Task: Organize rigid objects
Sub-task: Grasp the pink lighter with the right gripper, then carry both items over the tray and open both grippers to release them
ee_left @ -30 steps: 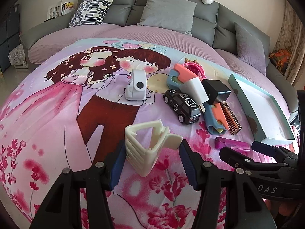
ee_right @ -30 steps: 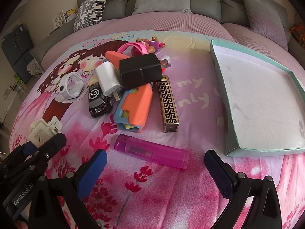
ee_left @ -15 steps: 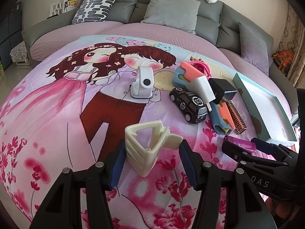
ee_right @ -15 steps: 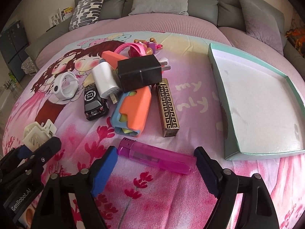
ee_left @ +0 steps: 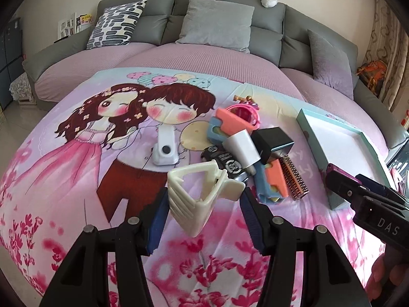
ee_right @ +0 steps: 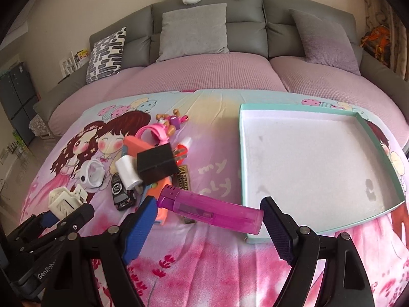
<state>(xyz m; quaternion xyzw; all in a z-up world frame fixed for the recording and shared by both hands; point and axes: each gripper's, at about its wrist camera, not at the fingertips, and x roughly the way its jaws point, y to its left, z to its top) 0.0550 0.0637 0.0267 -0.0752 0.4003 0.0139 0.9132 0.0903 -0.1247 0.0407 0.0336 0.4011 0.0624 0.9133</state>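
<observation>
My left gripper (ee_left: 204,216) is shut on a cream hair claw clip (ee_left: 202,197), held above the cartoon blanket. The clip (ee_right: 64,199) also shows at the left of the right wrist view. My right gripper (ee_right: 211,225) is shut on a pink lighter (ee_right: 209,209), gripped end to end and lifted off the blanket. Its pads (ee_right: 141,221) press on both ends. The lighter's tip (ee_left: 334,170) peeks past the right gripper (ee_left: 358,186) in the left wrist view. A white tray with a teal rim (ee_right: 294,106) lies just beyond and right of the lighter.
A pile lies on the blanket: a black charger (ee_left: 273,143), a white charger (ee_left: 240,148), a toy car (ee_left: 225,163), an orange and blue case (ee_left: 271,181), a gold patterned box (ee_left: 294,179) and a pink watch (ee_right: 153,133). A white round device (ee_left: 165,148) lies left of it. Sofa cushions stand behind.
The right gripper's jaws closed on the pink lighter and lifted it off the blanket toward the tray. The left gripper rose a little with the clip still in it.
</observation>
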